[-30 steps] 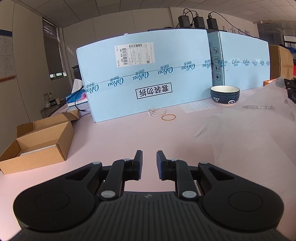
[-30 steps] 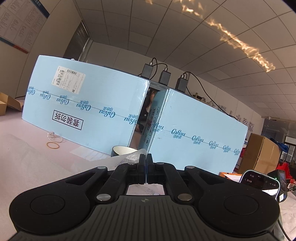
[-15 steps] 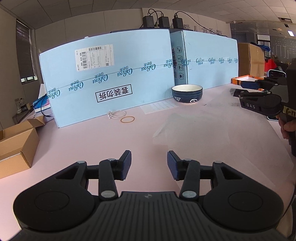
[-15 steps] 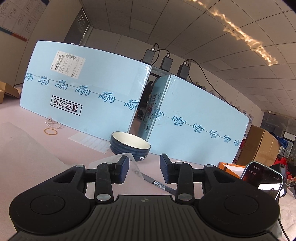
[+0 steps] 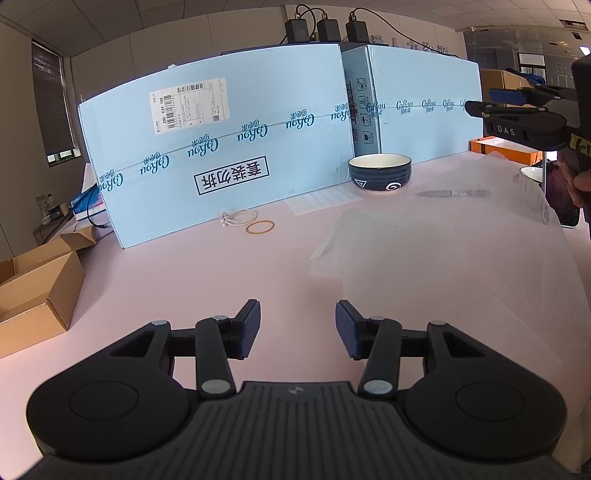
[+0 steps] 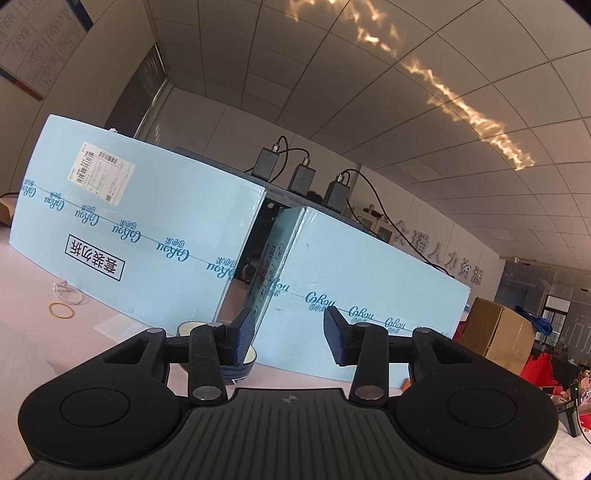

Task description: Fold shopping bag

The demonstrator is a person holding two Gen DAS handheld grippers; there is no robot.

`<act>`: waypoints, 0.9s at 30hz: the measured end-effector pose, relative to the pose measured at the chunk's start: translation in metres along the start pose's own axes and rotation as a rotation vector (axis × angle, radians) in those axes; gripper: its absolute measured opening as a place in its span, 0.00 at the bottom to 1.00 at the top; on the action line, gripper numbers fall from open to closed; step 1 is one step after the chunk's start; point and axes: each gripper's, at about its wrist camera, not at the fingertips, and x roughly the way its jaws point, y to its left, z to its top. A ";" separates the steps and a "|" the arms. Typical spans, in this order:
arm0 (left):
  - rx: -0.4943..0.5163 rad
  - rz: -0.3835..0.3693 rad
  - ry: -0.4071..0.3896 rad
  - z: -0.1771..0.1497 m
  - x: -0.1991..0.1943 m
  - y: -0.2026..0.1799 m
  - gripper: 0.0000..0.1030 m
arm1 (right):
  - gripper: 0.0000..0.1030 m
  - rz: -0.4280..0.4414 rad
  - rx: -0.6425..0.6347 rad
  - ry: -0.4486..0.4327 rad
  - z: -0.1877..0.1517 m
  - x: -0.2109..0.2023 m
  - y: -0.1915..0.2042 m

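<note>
Office, tiled ceiling [image 6: 424,122], shipping cartons [image 5: 221,155]

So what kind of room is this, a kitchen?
Probably an office or workroom, not a kitchen: tiled drop ceiling, big blue shipping cartons on a pink table, and power adapters on top.

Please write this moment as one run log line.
left hand-held gripper open, empty | right hand-held gripper opening, empty | bag on table

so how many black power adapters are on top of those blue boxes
3, in a row on top of the blue boxes where the two meet: left adapter, middle adapter, right adapter. More may sit hidden behind.
</note>
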 end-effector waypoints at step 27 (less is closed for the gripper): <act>-0.046 -0.172 -0.051 0.019 0.025 -0.021 0.42 | 0.12 0.405 0.143 0.385 -0.082 -0.062 0.035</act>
